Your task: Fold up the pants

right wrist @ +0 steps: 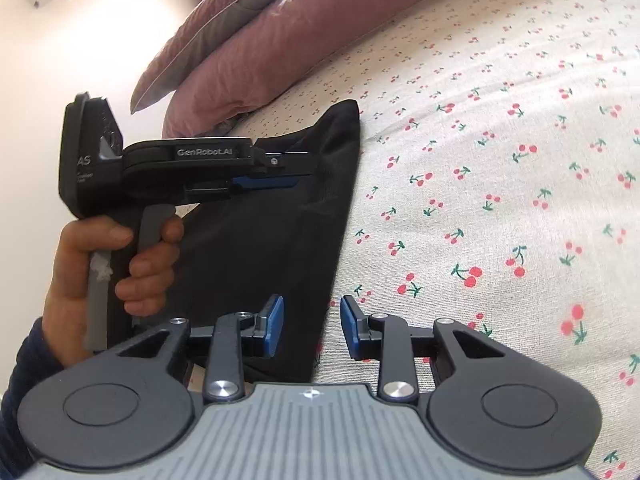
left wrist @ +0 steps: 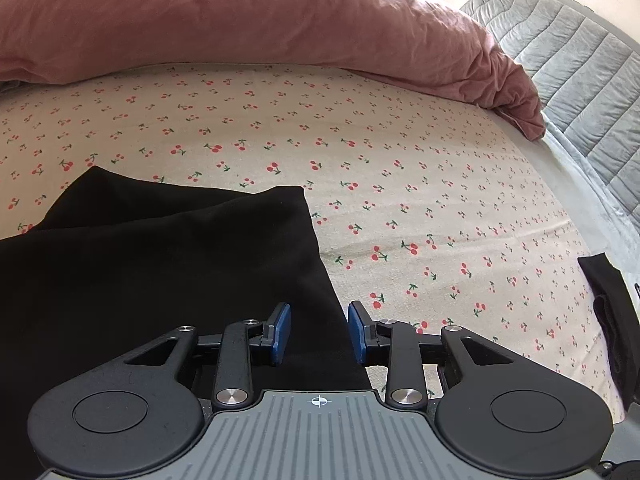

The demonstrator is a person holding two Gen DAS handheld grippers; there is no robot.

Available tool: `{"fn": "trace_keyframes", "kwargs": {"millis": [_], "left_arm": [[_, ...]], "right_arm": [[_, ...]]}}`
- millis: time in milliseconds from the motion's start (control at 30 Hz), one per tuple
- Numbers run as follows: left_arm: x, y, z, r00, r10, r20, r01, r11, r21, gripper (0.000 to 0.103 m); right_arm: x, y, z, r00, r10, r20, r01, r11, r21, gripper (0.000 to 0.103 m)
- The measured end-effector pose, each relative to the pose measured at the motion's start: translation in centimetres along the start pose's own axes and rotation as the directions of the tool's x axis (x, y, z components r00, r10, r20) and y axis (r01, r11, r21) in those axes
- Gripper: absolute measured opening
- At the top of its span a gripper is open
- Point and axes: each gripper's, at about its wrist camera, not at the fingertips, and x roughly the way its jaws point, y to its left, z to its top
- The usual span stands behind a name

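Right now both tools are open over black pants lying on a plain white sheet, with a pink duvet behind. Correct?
Not quite: the sheet is not plain white, it has a small red cherry print, clear in both wrist views. The rest holds: left tool and right tool stand open over the black pants, pink duvet behind.

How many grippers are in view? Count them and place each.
2. The left gripper reaches over the black pants; the right gripper hangs open at their edge. None seems hidden.

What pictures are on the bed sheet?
Little red cherries with green stems on the sheet, clearest in the right wrist view.
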Motion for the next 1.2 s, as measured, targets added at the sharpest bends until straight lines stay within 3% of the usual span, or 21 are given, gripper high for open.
{"fn": "trace_keyframes", "kwargs": {"millis": [200,367,467,500,600,700,800,933,1033,1067,1100,1133,1200], "left_arm": [[0.8,-0.9,-0.2,1.0,-0.001,-0.013,0.001,1.0,0.016,0.031],[1.0,-1.8,-0.1,1.0,0.015,-0.022,-0.013,0.997,0.07,0.031],[1.3,-3.1,0.2,0.998,0.05,-0.03,-0.044,0.986,0.163,0.031],[1.5,-3.9,0.3,0.996,0.08,-0.027,-0.073,0.974,0.214,0.031],[2.3,-6.1,0.2,0.982,0.189,0.005,-0.178,0.915,0.361,0.032],[3.4,-8.1,0.1,0.954,0.3,0.025,-0.274,0.831,0.483,0.032],[4.5,-9.7,-0.1,0.913,0.403,0.07,-0.369,0.736,0.568,0.033],[5.4,-11.3,-1.2,0.886,0.453,0.099,-0.398,0.636,0.661,0.034],[6.4,-11.7,-1.7,0.847,0.517,0.123,-0.44,0.553,0.707,0.034],[6.6,-11.5,-1.7,0.834,0.537,0.129,-0.455,0.536,0.711,0.031],[6.7,-11.2,-1.6,0.828,0.548,0.122,-0.461,0.54,0.705,0.015],[6.7,-10.8,-1.4,0.828,0.55,0.109,-0.459,0.554,0.694,0.007],[6.2,-10.3,-1.1,0.838,0.536,0.102,-0.458,0.59,0.665,0.005]], "right_arm": [[2.8,-0.1,-0.3,0.997,0.058,-0.053,-0.054,0.996,0.07,0.021],[2.9,1.4,-1.4,0.998,0.049,0.034,-0.053,0.992,0.118,0.02],[3.1,2.3,-1.7,0.997,0.013,0.077,-0.02,0.995,0.097,0.0],[3.1,2.7,-2.0,0.996,-0.005,0.094,-0.002,0.997,0.079,0.0],[3.1,4.3,-2.5,0.986,-0.039,0.159,0.037,0.999,0.017,0.0],[2.8,5.8,-2.8,0.975,-0.061,0.212,0.073,0.996,-0.049,0.0],[2.7,7.1,-3.1,0.964,-0.081,0.252,0.113,0.987,-0.112,0.0],[2.5,8.5,-3.5,0.956,-0.064,0.285,0.122,0.974,-0.191,0.0],[2.6,9.0,-3.8,0.954,-0.079,0.29,0.149,0.963,-0.226,0.0],[2.6,9.1,-3.8,0.953,-0.087,0.29,0.158,0.96,-0.233,0.0],[2.6,9.2,-3.8,0.953,-0.089,0.29,0.161,0.958,-0.237,0.0],[2.6,9.2,-3.9,0.952,-0.09,0.293,0.165,0.956,-0.241,0.0],[2.4,9.4,-3.9,0.949,-0.094,0.3,0.174,0.953,-0.25,0.0]]}}
